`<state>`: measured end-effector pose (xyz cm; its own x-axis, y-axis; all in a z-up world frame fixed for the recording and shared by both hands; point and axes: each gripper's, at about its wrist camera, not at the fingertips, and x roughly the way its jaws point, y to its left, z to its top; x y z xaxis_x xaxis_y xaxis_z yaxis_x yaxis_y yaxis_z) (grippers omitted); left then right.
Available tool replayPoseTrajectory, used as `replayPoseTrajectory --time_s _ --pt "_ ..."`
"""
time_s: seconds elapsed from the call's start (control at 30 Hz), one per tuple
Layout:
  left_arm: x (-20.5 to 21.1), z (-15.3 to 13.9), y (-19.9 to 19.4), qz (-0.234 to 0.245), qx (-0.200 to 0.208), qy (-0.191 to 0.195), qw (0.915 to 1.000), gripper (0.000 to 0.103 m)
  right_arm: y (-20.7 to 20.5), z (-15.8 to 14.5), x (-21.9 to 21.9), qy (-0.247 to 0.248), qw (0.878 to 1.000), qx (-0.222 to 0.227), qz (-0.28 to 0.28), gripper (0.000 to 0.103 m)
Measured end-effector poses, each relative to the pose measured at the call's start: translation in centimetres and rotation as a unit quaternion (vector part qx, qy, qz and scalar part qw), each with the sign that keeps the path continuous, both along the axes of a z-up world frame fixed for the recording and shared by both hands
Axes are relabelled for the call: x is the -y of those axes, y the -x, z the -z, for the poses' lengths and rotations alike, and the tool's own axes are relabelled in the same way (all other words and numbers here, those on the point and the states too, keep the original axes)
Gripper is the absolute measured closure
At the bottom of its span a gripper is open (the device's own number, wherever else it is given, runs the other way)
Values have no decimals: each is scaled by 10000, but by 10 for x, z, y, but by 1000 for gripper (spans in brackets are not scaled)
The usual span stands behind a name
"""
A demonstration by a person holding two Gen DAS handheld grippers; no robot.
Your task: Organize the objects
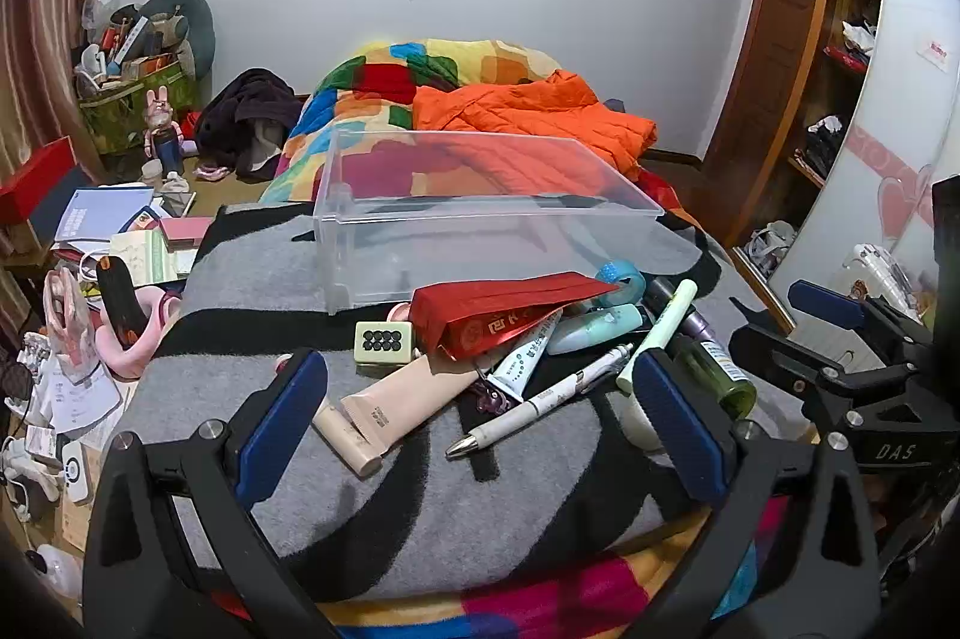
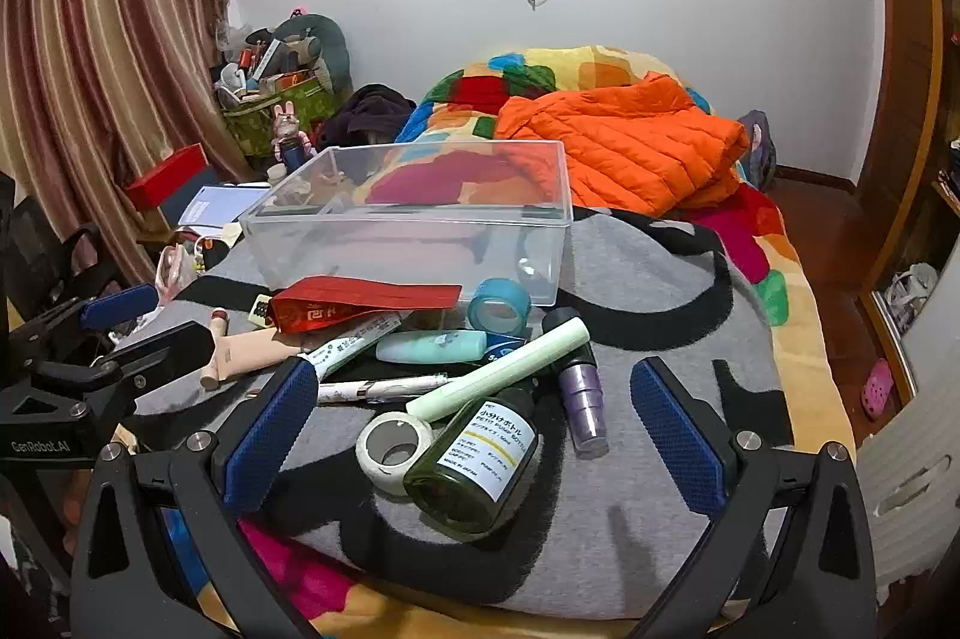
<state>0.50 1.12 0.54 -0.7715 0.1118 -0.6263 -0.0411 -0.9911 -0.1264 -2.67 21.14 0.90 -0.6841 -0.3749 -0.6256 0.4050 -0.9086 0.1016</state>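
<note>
A clear plastic bin point(image 1: 480, 219) point(image 2: 414, 219) stands empty on the grey blanket. In front of it lies a pile: a red packet point(image 1: 504, 303) point(image 2: 366, 300), a beige tube point(image 1: 402, 399), a white pen point(image 1: 540, 408) point(image 2: 384, 390), a pale green stick point(image 2: 498, 369), a green bottle point(image 2: 474, 459), a white tape roll point(image 2: 393, 450), a blue tape roll point(image 2: 498, 306) and a purple bottle point(image 2: 582, 399). My left gripper point(image 1: 480, 429) is open above the tube and pen. My right gripper point(image 2: 474, 429) is open above the green bottle and white tape.
An orange jacket point(image 2: 624, 141) and a colourful quilt point(image 1: 384, 99) lie behind the bin. Clutter covers the floor at left point(image 1: 108, 243). A wardrobe point(image 1: 798, 69) stands at right. Each gripper shows at the edge of the other's view.
</note>
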Motion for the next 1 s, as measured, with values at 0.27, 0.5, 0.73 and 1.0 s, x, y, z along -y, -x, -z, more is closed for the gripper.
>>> replayPoseTrajectory --time_s 0.27,0.5,0.73,1.0 --pt "1 0 1 16 26 12 10000 0 -2 -1 3 1 10000 -6 -35 0" --pt "0 -1 0 25 -2 22 10000 0 -2 -1 4 27 10000 17 -21 0" --pt "-2 1 -1 51 31 8 10000 0 -1 1 4 45 10000 61 -25 0" --pt "-2 1 -1 90 75 -95 9999 0 -2 1 4 41 10000 62 -13 0"
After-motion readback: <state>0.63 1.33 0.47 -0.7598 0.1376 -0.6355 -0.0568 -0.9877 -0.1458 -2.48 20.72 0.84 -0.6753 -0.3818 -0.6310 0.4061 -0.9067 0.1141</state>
